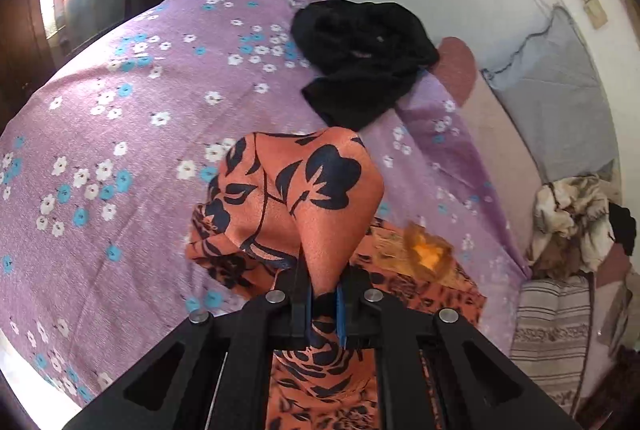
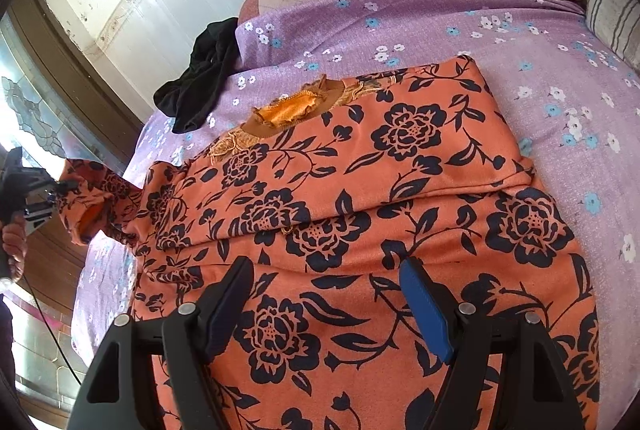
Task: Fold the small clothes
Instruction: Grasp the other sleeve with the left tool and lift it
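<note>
Dress: the orange dress (image 2: 360, 198) lies flat on the bed (image 2: 560, 42), long way running near to far.
My left fingers (image 1: 322, 300): pinched tight on its sleeve (image 2: 96, 198), lifted off the left side.
My right fingers (image 2: 328, 294): spread wide, holding nothing, over the near part.
Next: I think the sleeve goes right, across the dress.

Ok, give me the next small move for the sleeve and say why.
Probably carry the sleeve inward and lay it across the body of the orange floral top. The left gripper is shut on the sleeve and holds it lifted off the purple sheet, while the opposite side already looks folded over. The right gripper hovers open above the fabric and could steady it.
</note>
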